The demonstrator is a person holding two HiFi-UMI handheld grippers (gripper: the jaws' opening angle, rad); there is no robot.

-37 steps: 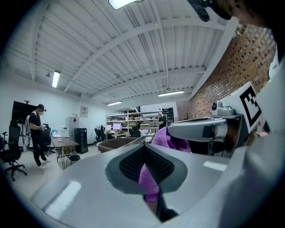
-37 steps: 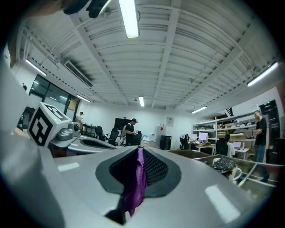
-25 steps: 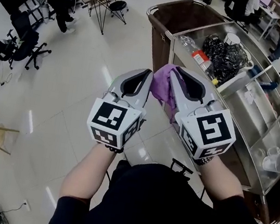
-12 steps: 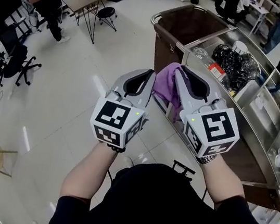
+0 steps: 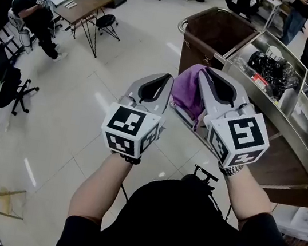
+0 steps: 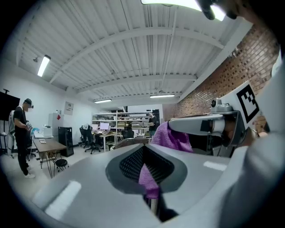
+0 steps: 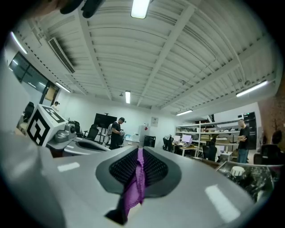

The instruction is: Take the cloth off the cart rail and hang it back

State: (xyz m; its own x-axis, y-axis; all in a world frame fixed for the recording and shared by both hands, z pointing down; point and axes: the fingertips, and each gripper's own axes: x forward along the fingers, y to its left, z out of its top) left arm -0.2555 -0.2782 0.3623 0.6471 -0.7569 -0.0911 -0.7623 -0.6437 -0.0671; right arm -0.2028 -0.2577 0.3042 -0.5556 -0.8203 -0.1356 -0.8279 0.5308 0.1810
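cart (image 5: 195,50) ahead right, open floor (image 5: 80,113) left

The purple cloth (image 5: 187,90) is soft, matt fabric with a fuzzy nap, creased into folds. The left gripper (image 5: 163,78) and right gripper (image 5: 204,71) have smooth, matt grey plastic shells. Their fingers (image 6: 80,191) carry black pads with a fine ribbed texture. The marker cubes (image 5: 129,130) have matt white faces printed in black. The steel cart (image 5: 271,116) has brushed, faintly reflective metal trays and rims, with brown wood-look panels. The black bag (image 5: 270,65) is crinkled, glossy plastic. The pale tiled floor (image 5: 75,107) is polished and mirrors the lights. The brick wall (image 6: 231,75) is rough and matt.
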